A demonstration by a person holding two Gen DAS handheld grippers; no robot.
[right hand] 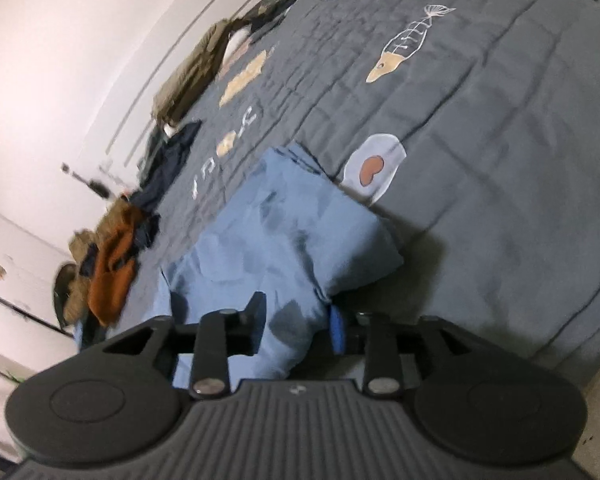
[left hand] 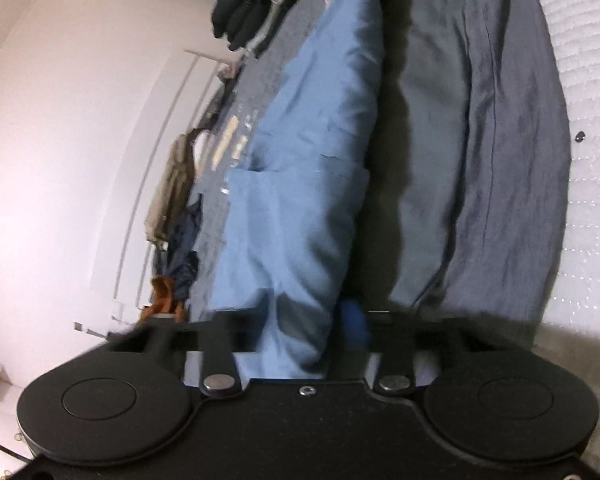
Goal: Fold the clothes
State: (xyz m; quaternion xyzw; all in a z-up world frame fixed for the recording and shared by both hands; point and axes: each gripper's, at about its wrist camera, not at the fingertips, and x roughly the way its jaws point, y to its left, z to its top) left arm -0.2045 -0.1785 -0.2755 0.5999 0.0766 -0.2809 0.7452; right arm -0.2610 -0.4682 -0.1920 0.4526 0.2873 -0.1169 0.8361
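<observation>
The light blue garment (right hand: 284,236) is a creased, soft cloth, folded into a long, lumpy bundle on the dark grey quilt (right hand: 480,128). In the left wrist view it stretches away lengthwise, a patch pocket (left hand: 296,192) showing on its upper face.

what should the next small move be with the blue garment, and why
Probably lift both tools together a little and carry the light blue garment over onto itself. The left tool is shut on a bunch of it, and cloth also runs between the fingers of the right tool, while most of it lies rumpled on the dark grey quilt, not yet folded flat.
</observation>
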